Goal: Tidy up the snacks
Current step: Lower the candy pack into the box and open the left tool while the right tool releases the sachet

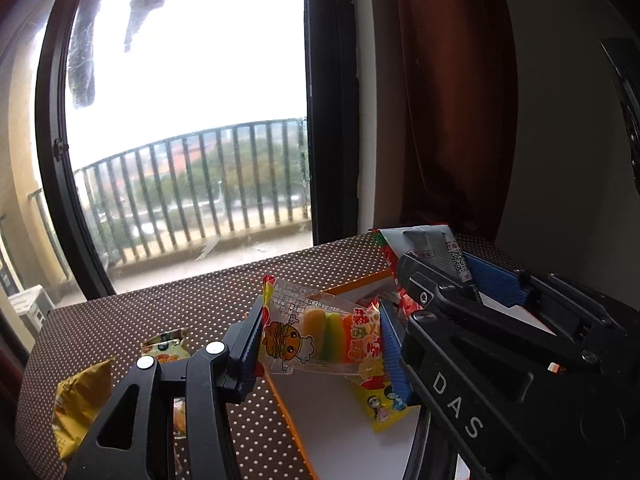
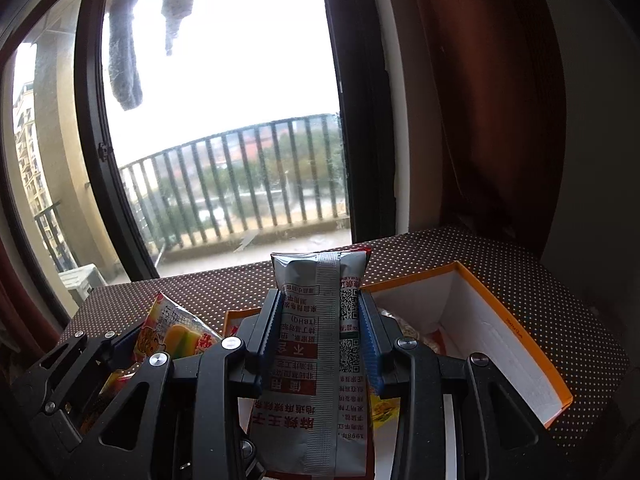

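Crinkly film, light and slippery; our left gripper (image 1: 320, 340) pinches the gummy packet (image 1: 316, 334) across its middle; our right gripper (image 2: 320, 340) clamps the silver sachet (image 2: 320, 360) mid-body, both over the orange box (image 2: 520, 344).

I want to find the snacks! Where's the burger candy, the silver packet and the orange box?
burger candy packet (image 1: 320, 334), left wrist view, on the coloured candies.
silver snack packet (image 2: 316, 344), right wrist view, on its back seam.
orange-edged box (image 2: 492, 340), right wrist view, on its white inner wall.
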`<state>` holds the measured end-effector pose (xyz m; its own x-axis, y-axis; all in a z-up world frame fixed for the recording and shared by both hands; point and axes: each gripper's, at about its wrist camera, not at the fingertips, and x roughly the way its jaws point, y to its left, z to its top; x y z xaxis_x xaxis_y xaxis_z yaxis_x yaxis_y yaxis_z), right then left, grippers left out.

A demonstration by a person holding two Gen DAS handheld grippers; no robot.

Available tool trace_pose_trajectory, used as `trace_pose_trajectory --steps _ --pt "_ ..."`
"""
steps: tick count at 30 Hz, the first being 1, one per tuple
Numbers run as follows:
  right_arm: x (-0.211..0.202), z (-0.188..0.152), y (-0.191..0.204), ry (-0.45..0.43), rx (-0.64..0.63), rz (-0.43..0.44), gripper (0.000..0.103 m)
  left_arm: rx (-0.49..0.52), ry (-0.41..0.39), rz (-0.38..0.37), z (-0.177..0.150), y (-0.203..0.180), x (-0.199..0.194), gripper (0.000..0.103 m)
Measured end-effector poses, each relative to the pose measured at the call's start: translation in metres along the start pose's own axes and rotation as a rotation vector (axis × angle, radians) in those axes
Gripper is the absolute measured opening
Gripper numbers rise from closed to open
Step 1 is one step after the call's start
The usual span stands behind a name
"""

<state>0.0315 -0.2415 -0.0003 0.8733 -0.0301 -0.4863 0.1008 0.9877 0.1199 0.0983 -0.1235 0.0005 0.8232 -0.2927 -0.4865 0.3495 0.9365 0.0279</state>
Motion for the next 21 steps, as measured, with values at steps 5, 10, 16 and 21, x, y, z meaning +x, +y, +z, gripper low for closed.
trace_pose_trajectory --steps 5,10,16,21 --pt "0.009 -0.004 -0.017 0.021 0.05 -0.049 0.039 0.041 0.034 -0.025 0.002 -0.008 0.025 0.053" --pt "0.019 -0.01 -0.028 0.042 0.067 -0.08 0.039 0.075 0.062 -0.046 -0.001 -0.012 0.044 0.053" --pt "0.03 -0.016 -0.039 0.078 0.098 -0.107 0.039 0.096 0.131 -0.038 0.002 -0.014 0.072 0.054" --pt "0.037 -0.017 -0.038 0.099 0.113 -0.101 0.039 0.074 0.209 -0.066 0.005 -0.006 0.088 0.065"
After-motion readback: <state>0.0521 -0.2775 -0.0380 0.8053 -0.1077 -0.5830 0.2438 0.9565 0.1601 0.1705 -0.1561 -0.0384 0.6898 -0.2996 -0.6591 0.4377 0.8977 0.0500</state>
